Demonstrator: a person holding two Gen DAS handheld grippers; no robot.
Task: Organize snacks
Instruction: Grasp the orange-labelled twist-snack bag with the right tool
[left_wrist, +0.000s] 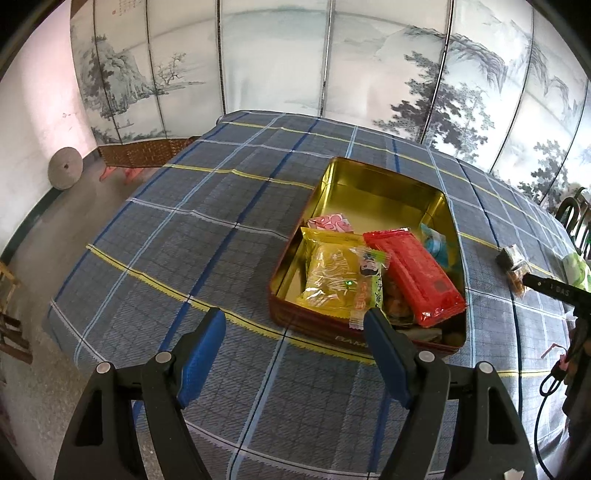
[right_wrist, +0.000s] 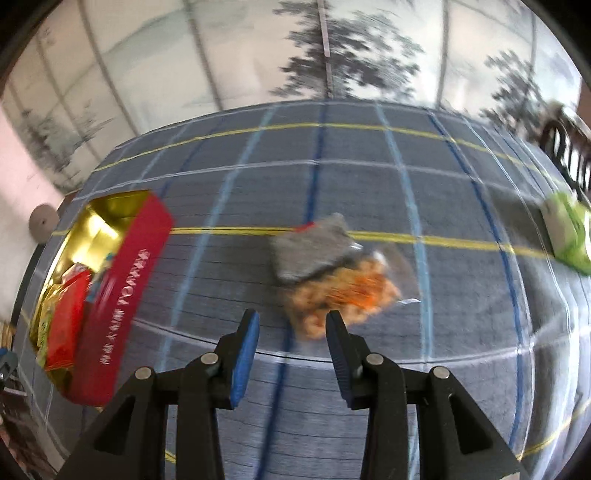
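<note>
A red tin with a gold inside (left_wrist: 384, 173) lies on the checked tablecloth. It holds a yellow packet (left_wrist: 328, 273), a red packet (left_wrist: 417, 273), a pink one (left_wrist: 330, 223) and other small sweets. My left gripper (left_wrist: 295, 317) hovers open just in front of the tin's near wall, with nothing between its fingers. My right gripper (right_wrist: 293, 321) stands narrowly open and empty above the cloth. Just beyond its tips lie a clear packet of orange snacks (right_wrist: 343, 291) and a grey packet (right_wrist: 314, 247). The right wrist view is blurred by motion, and the tin (right_wrist: 122, 280) shows at its left.
A green packet (right_wrist: 569, 236) lies at the far right of the table near a dark chair back (right_wrist: 565, 147). A painted folding screen (left_wrist: 277, 55) stands behind the table. A woven basket (left_wrist: 144, 151) and a round stone (left_wrist: 65, 168) sit on the floor at the left.
</note>
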